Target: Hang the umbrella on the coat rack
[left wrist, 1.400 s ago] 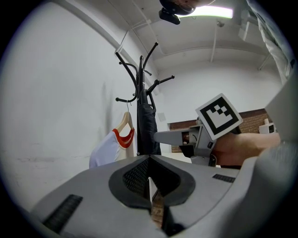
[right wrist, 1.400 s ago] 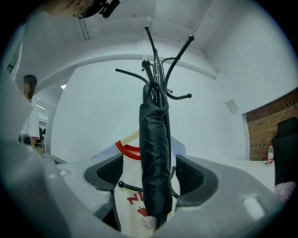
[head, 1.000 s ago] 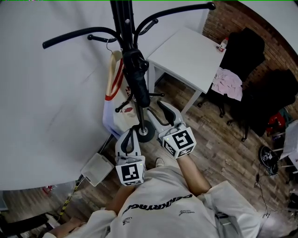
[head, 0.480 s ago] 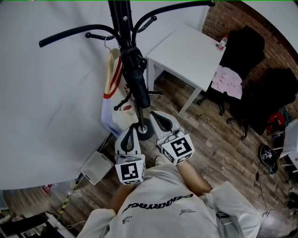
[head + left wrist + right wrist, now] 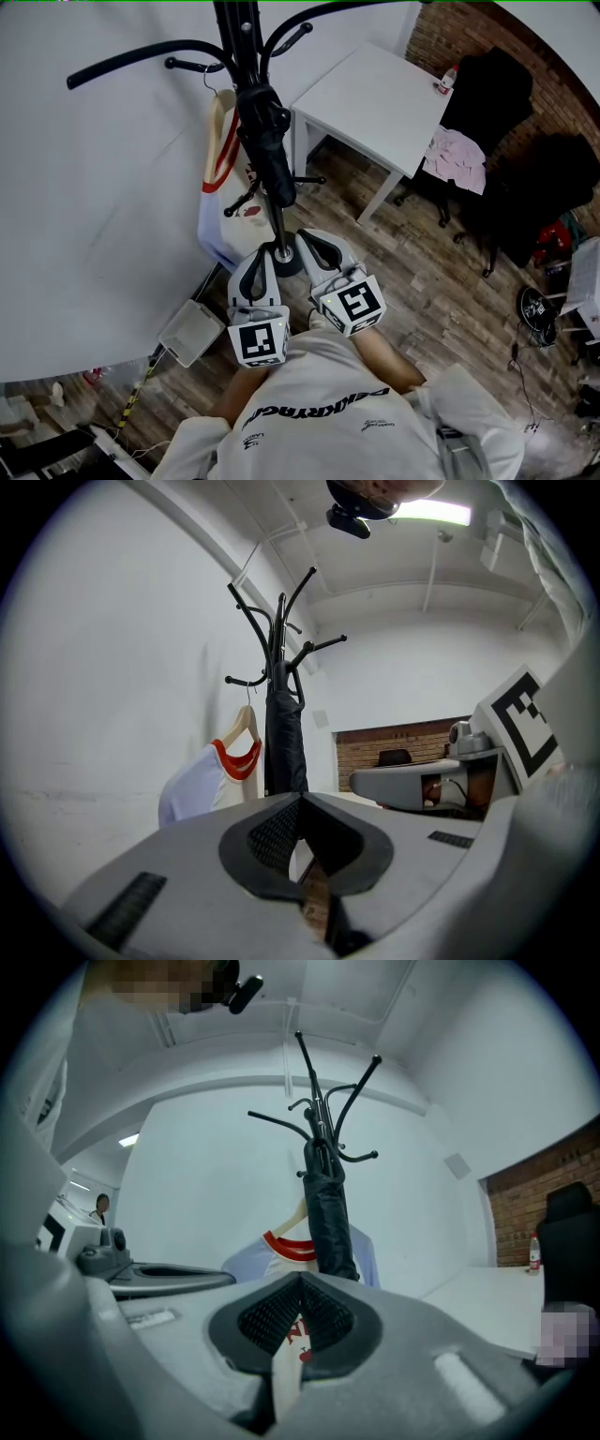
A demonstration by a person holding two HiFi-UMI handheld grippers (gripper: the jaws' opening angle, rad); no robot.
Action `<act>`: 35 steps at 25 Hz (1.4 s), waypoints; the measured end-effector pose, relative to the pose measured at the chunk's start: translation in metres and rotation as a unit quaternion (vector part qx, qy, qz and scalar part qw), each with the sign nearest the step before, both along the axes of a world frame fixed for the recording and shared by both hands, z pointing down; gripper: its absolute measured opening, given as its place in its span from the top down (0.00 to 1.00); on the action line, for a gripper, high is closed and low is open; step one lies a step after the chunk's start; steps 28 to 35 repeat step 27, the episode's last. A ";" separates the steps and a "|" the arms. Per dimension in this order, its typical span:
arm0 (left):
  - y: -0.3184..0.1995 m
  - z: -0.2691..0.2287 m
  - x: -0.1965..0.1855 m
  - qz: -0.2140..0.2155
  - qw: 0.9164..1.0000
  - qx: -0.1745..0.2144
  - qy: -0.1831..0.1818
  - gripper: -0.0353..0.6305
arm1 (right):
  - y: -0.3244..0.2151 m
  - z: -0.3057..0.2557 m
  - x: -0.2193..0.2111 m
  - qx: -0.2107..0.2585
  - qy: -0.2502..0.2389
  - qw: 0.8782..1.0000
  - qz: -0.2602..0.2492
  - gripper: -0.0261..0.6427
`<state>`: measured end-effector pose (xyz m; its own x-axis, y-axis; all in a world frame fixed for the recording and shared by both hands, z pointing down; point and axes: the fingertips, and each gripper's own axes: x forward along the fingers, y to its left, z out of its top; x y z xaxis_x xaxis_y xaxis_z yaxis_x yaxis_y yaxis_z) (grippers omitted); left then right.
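A folded black umbrella (image 5: pixel 272 155) hangs upright against the pole of the black coat rack (image 5: pixel 239 37), below its curved hooks. Both grippers are held side by side below it, over the rack's round base (image 5: pixel 284 259), and neither touches the umbrella. My left gripper (image 5: pixel 260 255) is shut with nothing in it. To its right, my right gripper (image 5: pixel 304 236) is also shut and empty. In the left gripper view the umbrella (image 5: pixel 284 742) hangs beyond the closed jaw tips (image 5: pixel 300 799). In the right gripper view it (image 5: pixel 330 1213) shows above the closed tips (image 5: pixel 300 1277).
A white shirt with a red collar (image 5: pixel 220 183) hangs on a hanger on the rack's left side. A white table (image 5: pixel 375 103) stands to the right, with dark chairs and a pink cloth (image 5: pixel 457 155) beyond it. A flat white box (image 5: pixel 190 333) lies on the wooden floor by the wall.
My right gripper's jaws went from apart to shut with nothing between them, and it drew back and down from the umbrella. The left gripper stayed put.
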<state>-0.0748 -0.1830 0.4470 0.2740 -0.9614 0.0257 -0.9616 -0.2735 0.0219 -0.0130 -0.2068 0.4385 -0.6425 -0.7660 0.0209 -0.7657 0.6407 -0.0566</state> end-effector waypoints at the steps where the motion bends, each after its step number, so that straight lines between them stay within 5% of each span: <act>1: 0.000 0.001 0.000 -0.001 1.000 -0.003 0.000 0.95 | 0.000 0.001 0.001 -0.001 0.001 1.000 0.001 0.97; 35: -0.015 0.007 0.003 0.007 1.000 -0.004 0.001 0.95 | -0.011 0.018 0.011 -0.013 0.004 1.000 0.017 0.97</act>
